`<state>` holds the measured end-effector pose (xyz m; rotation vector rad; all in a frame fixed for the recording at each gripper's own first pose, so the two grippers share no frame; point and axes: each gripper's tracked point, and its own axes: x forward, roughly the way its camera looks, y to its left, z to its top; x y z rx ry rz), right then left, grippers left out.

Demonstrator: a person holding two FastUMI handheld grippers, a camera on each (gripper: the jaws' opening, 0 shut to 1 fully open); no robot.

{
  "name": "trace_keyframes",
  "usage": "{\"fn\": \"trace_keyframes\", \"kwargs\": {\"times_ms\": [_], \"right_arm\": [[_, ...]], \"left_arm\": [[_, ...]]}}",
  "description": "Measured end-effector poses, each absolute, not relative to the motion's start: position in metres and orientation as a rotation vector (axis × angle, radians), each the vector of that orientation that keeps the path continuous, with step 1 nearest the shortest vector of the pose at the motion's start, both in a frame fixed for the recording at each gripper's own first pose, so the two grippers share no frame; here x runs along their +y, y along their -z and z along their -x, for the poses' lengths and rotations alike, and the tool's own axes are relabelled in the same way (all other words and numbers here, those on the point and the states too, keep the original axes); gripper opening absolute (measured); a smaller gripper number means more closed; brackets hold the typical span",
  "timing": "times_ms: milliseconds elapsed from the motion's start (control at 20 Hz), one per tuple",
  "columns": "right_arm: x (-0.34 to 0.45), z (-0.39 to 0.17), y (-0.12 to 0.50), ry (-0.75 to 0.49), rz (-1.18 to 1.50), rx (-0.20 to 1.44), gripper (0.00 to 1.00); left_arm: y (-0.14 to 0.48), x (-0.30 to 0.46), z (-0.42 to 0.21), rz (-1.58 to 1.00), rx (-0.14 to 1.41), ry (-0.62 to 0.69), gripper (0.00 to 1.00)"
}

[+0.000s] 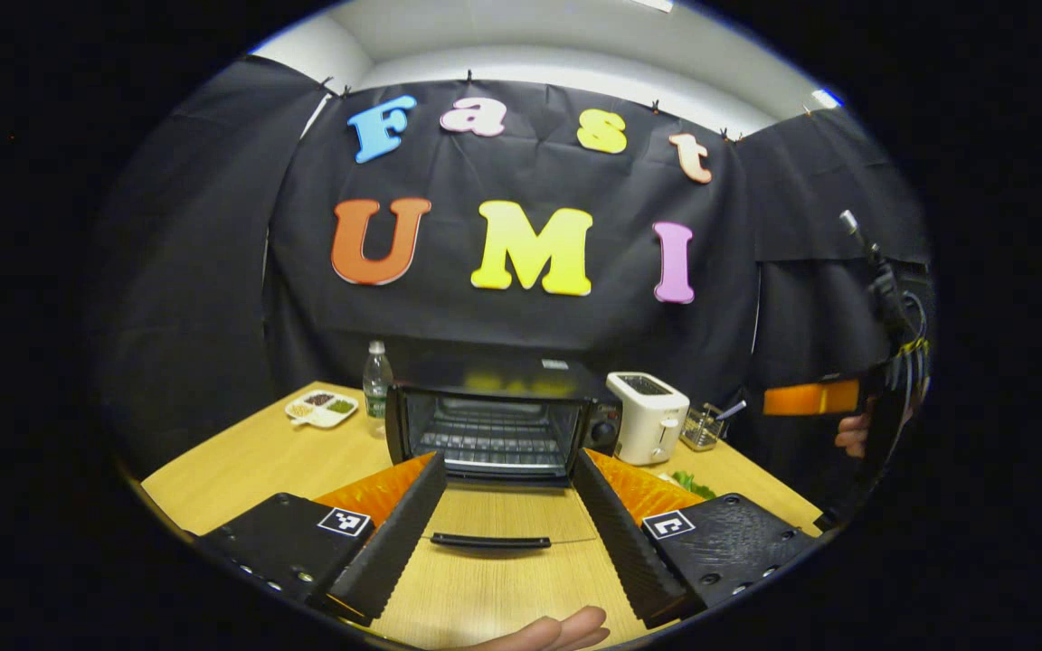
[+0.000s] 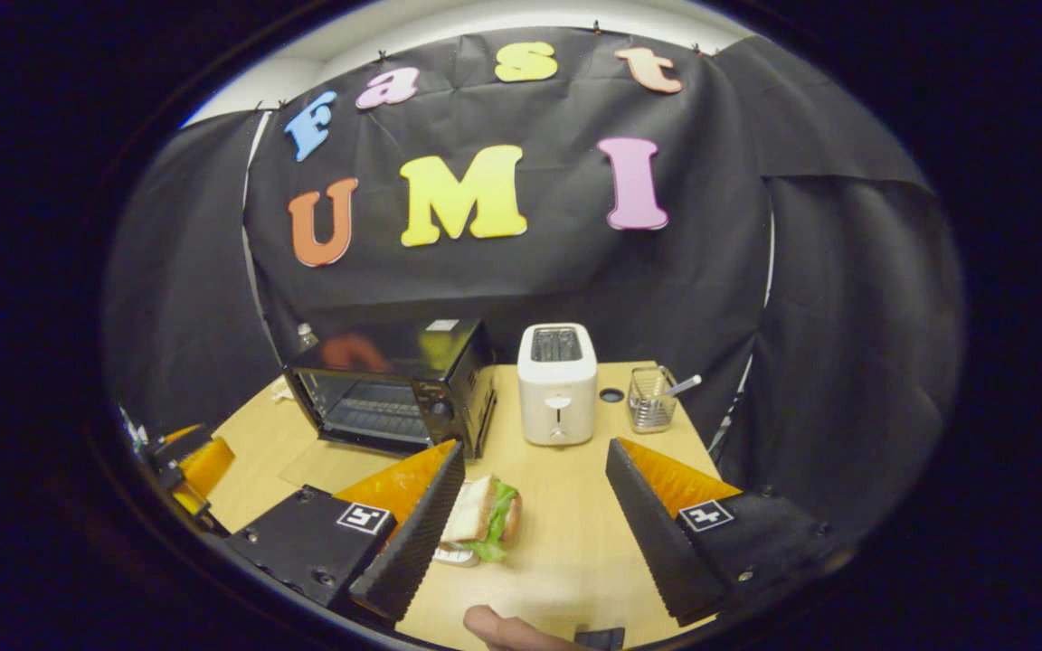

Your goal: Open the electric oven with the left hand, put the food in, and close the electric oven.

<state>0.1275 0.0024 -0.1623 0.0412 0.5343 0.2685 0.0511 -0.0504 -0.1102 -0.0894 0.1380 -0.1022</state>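
Observation:
The black electric oven (image 1: 498,425) stands at the middle of the table with its glass door folded down flat. The door's handle (image 1: 490,542) lies between the fingers of my left gripper (image 1: 508,458), which is open and grips nothing. The oven's wire rack is bare. In the right gripper view, a sandwich (image 2: 482,520) with lettuce sits on a small plate, right beside the left finger of my right gripper (image 2: 535,448). That gripper is open and hovers above the table. The oven (image 2: 394,389) is to its front left.
A white toaster (image 1: 649,416) stands right of the oven, with a wire utensil holder (image 2: 650,402) beyond it. A water bottle (image 1: 377,384) and a divided dish (image 1: 322,409) sit at the back left. The wooden table (image 2: 566,542) has bare room near its front edge.

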Motion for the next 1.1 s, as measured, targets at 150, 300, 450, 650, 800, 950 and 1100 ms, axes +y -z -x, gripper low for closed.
{"fn": "trace_keyframes", "kwargs": {"times_ms": [150, 300, 450, 650, 800, 950, 1100], "right_arm": [[0.010, -0.144, 0.197, -0.330, -0.066, 0.662, 0.91], [0.020, -0.155, 0.230, -0.400, -0.101, 0.789, 1.00], [0.032, -0.156, 0.258, -0.479, -0.154, 0.902, 0.99], [0.040, -0.160, 0.277, -0.534, -0.214, 0.977, 0.99], [0.046, -0.159, 0.290, -0.575, -0.263, 1.036, 0.98], [0.048, -0.162, 0.300, -0.597, -0.314, 1.091, 0.98], [0.050, -0.158, 0.312, -0.612, -0.343, 1.158, 0.96]], "left_arm": [[0.079, -0.047, -0.040, 0.077, 0.054, 0.095, 0.94], [0.064, -0.041, -0.036, 0.057, 0.003, 0.074, 0.93], [0.063, -0.041, -0.040, 0.051, 0.000, 0.056, 0.93], [0.069, -0.035, -0.049, 0.036, 0.028, 0.012, 0.94], [0.067, -0.037, -0.057, 0.030, 0.020, 0.008, 0.93], [0.071, -0.042, -0.064, 0.020, 0.019, 0.015, 0.93], [0.077, -0.045, -0.070, 0.008, 0.042, 0.015, 0.94]]}}
